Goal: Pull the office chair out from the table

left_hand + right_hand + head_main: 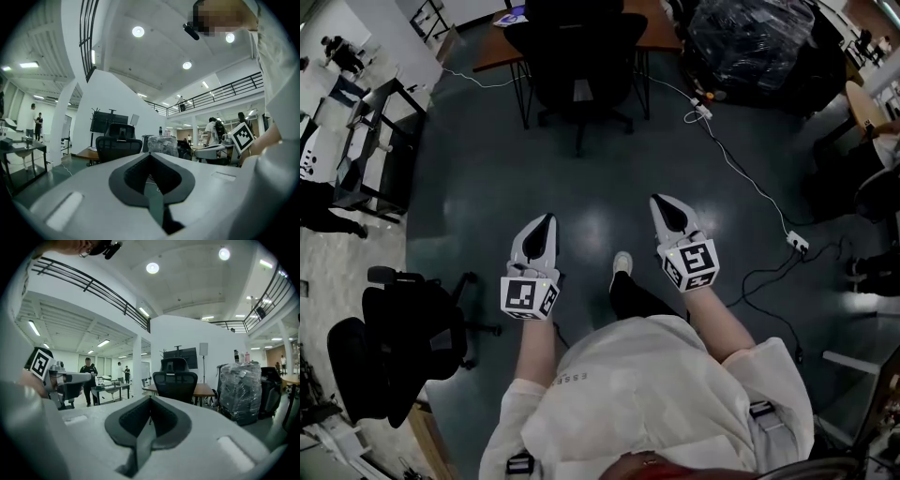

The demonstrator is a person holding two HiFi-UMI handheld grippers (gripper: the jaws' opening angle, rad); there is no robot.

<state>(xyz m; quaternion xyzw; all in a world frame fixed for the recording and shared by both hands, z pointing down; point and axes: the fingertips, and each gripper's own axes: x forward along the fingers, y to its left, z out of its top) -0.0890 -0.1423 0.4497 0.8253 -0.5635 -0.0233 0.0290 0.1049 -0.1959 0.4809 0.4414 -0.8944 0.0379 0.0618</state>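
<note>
At the far left of the head view a spare black chair (403, 328) stands by itself, and it isn't the one you want; your left gripper (547, 221) is held out over the dark floor (487, 187) with its jaws clenched together on nothing, and the left gripper view shows only open room beyond the tips; the office chair (577, 52) sits straight ahead and well apart from both tools, its back toward you and its seat tucked under the wooden table (492, 47); your right gripper (662, 202) is level with the left one, jaws likewise pressed shut and empty; to the right a white cable (741, 173) runs across the floor to a power strip (797, 242), with a plastic-wrapped bundle (750, 37) beside the table; I judge you to be on the approach, with no grasp yet begun; the next move calls for closing the gap to the chair, opening the jaws before you arrive, and taking the top of the backrest or its edges so you can draw it straight back on its casters; keep your feet off that cable as you back away.
</note>
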